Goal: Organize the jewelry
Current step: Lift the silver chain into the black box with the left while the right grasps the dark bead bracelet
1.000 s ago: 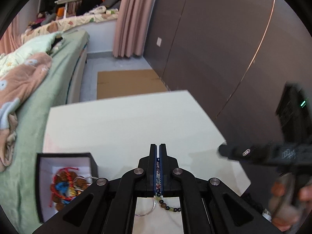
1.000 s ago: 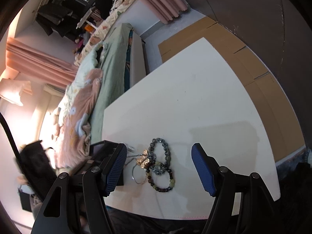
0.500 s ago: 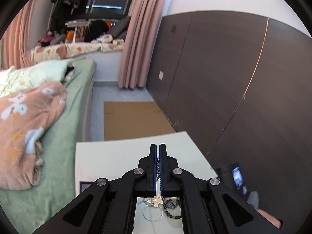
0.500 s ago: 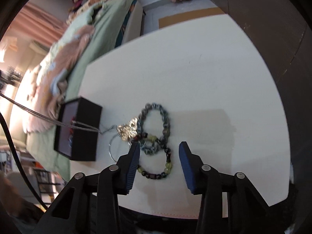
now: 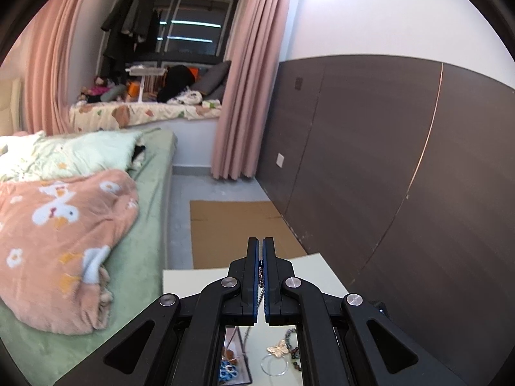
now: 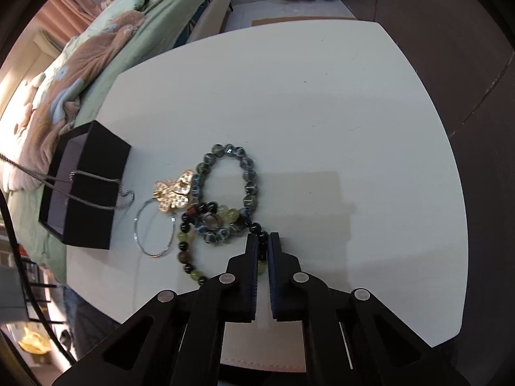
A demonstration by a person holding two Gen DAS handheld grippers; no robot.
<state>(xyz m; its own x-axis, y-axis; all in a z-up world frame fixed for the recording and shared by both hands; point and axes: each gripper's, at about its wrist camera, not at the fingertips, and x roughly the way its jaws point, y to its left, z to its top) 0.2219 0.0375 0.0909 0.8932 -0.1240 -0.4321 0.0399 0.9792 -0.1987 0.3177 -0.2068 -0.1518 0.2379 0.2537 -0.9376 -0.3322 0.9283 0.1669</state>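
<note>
Right wrist view: the right tongs (image 6: 263,241) are closed on the green-and-black bead bracelet (image 6: 188,251); a chain (image 5: 261,284) is pinched in the left tongs (image 5: 261,251).

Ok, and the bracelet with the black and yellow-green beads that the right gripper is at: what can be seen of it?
The black and yellow-green bracelet is a loop of round glossy beads, black mixed with translucent yellow-green and a brownish few, lying flat on the white table. Its far side crosses the grey-blue bead bracelet; the silver ring lies close beside it. The right gripper has just been closing and now pinches beads on its right side.
</note>
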